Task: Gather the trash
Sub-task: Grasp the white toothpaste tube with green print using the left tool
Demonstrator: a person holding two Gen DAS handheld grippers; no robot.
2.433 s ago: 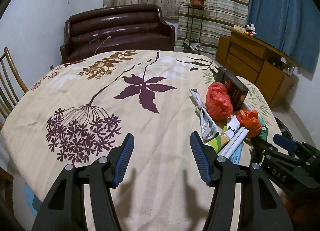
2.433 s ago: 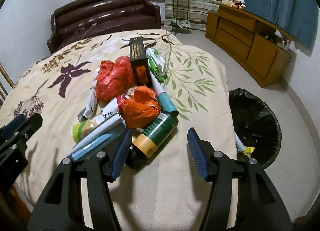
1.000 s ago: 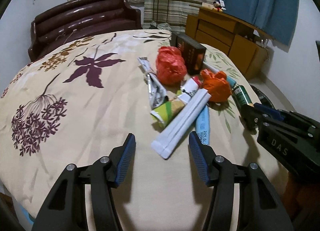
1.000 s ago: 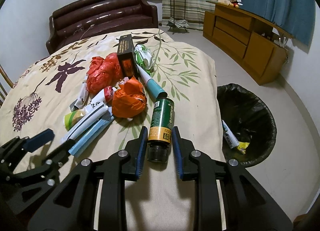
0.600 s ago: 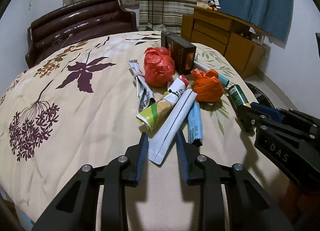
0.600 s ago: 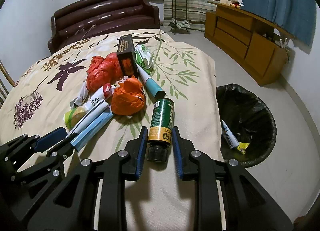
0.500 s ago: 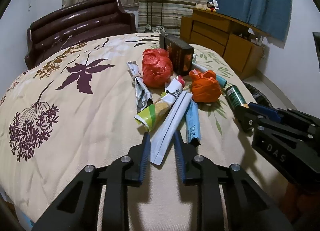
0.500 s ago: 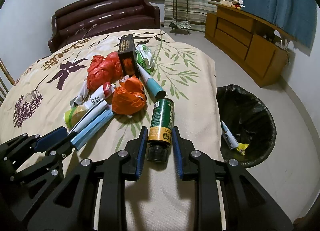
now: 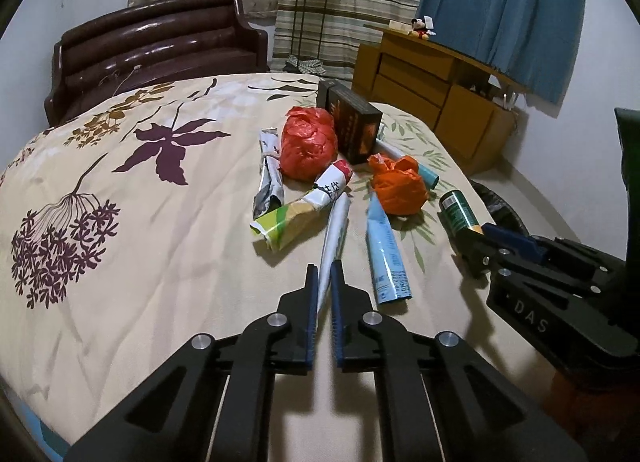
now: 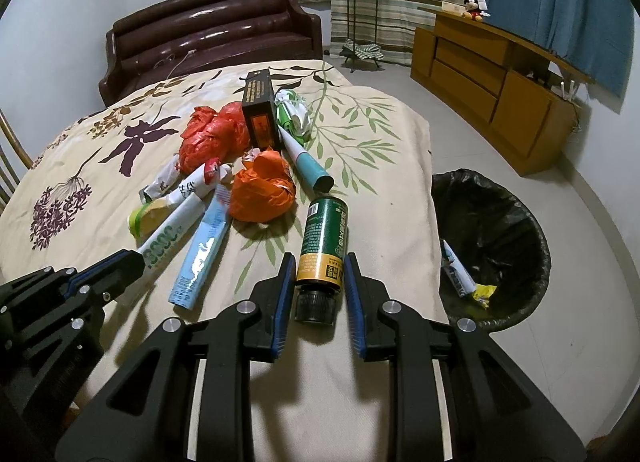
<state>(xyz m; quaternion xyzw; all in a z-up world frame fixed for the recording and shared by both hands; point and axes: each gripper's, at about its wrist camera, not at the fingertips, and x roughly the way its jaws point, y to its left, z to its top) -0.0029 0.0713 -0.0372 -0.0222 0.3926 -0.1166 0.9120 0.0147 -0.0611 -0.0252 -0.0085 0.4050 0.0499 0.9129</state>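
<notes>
Since the earlier frames, the left gripper (image 9: 324, 274) has come across from bare cloth to the trash pile, and its jaws have just been closing; they now clench the near end of a long white tube (image 9: 335, 227) lying on the tablecloth (image 9: 120, 262). Over on the right, the right gripper (image 10: 319, 266) has kept its place, its pads clamped on either side of a green can (image 10: 326, 240), whose black cap points toward the camera.

Beyond the two held pieces lies the rest of the heap: a light blue tube (image 10: 202, 256) between them, an orange bag (image 10: 262, 189), a red bag (image 10: 212, 135) farther back, and a dark box (image 10: 260, 113) at the far side. Down on the floor to the right of the table stands a black-lined bin (image 10: 492, 246) with a few scraps inside.
</notes>
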